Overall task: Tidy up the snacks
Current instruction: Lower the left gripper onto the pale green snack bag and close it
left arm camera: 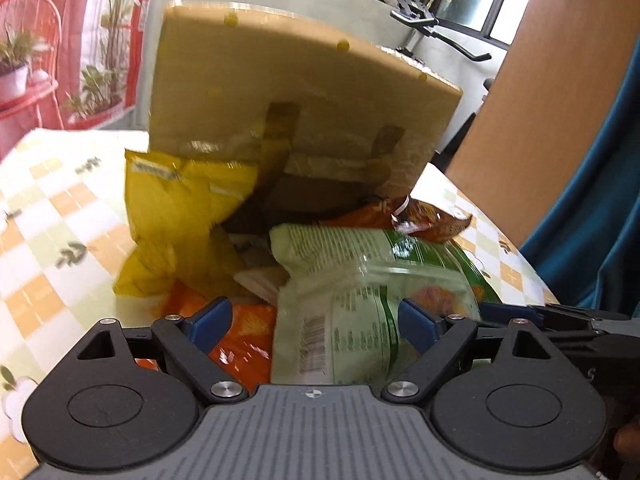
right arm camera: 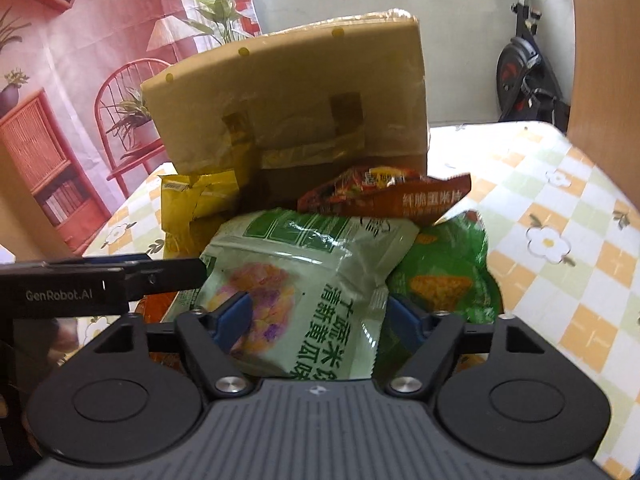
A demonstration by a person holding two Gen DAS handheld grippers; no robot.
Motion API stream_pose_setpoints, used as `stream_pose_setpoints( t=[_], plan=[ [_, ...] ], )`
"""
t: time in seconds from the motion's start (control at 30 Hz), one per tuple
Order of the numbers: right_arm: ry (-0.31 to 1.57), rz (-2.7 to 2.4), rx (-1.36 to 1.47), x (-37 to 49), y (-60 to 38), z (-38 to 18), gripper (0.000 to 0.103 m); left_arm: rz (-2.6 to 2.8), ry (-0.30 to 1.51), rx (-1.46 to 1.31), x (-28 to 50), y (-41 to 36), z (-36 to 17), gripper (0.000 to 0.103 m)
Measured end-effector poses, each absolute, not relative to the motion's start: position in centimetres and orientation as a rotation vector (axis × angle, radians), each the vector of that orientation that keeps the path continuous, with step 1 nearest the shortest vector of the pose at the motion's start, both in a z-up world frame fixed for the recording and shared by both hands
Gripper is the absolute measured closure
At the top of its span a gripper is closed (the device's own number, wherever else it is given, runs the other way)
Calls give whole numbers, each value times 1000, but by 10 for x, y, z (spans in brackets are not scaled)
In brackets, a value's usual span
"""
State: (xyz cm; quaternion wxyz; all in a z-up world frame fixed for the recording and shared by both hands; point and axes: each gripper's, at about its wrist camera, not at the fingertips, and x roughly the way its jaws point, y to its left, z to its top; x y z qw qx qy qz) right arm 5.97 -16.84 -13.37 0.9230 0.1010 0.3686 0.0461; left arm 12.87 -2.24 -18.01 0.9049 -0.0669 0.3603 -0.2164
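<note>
A pile of snack bags lies on the checked tablecloth before a cardboard box (left arm camera: 304,92), (right arm camera: 296,96) lying on its side. A pale green bag (left arm camera: 360,280), (right arm camera: 304,280) lies on top. A yellow bag (left arm camera: 176,216), (right arm camera: 192,208) leans at the left, a brown-red bag (left arm camera: 424,216), (right arm camera: 384,198) is behind, an orange bag (left arm camera: 244,336) underneath, a bright green bag (right arm camera: 444,276) at the right. My left gripper (left arm camera: 316,320) is open with the pale green bag's end between its fingers. My right gripper (right arm camera: 316,318) is open around the same bag's other end.
The table (left arm camera: 52,208), (right arm camera: 560,216) carries a yellow and orange checked cloth with flowers. The left gripper's body (right arm camera: 100,284) shows at the left of the right wrist view. An exercise bike (right arm camera: 528,76) and a brown panel (left arm camera: 536,112) stand beyond the table.
</note>
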Motion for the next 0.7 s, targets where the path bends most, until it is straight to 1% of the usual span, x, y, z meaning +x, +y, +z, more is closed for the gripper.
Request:
stream_pose_setpoints(
  t=[0.13, 0.43, 0.53, 0.63, 0.7],
  plan=[
    [743, 109, 221, 57, -171, -137, 37, -473, 745, -172, 129, -22, -188, 15],
    [733, 107, 229, 56, -171, -139, 37, -505, 751, -197, 138, -24, -195, 15],
    [734, 106, 235, 56, -172, -139, 37, -525, 753, -226, 139, -21, -197, 18],
    [733, 104, 232, 56, -170, -138, 38, -549, 761, -262, 138, -20, -198, 27],
    [730, 109, 226, 56, -169, -138, 41, -546, 760, -265, 137, -20, -198, 27]
  ],
)
